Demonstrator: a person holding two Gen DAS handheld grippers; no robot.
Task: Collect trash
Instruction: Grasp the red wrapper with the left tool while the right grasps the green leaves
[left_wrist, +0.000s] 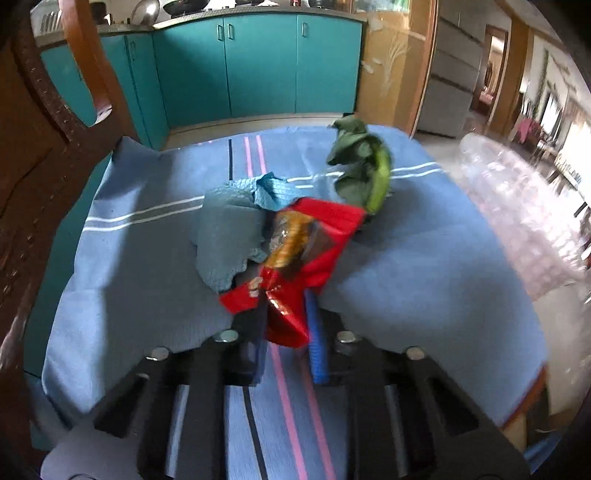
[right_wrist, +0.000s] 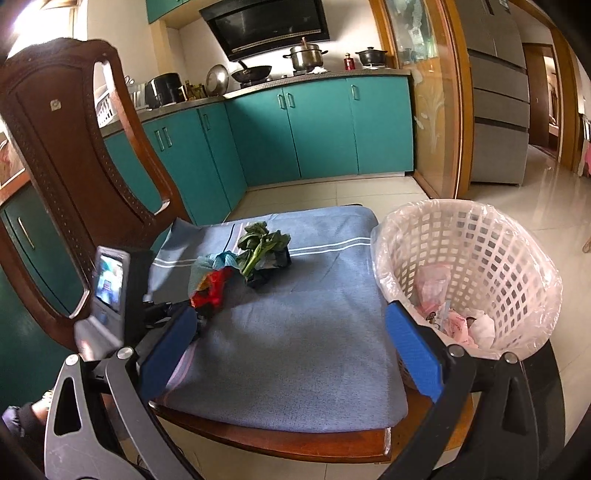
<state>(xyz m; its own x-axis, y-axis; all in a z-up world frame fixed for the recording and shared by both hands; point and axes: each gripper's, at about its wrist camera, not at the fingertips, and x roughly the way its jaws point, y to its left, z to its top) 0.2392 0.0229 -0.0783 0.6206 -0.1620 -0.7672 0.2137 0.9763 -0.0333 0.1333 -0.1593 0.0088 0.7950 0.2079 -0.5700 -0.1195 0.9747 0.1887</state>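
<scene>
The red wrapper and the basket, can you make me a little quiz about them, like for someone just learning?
1. True or false: the left tongs are shut on the red wrapper.
2. Which is open and holding nothing?
A. left tongs
B. right tongs
3. Fill in: the greens lie on the blue ____, not in the basket.

Key
1. True: the wrapper sits pinched between the two blue fingers.
2. B: its fingers stand wide apart, one beside the basket, which already holds pink and white bits.
3. cloth
</scene>
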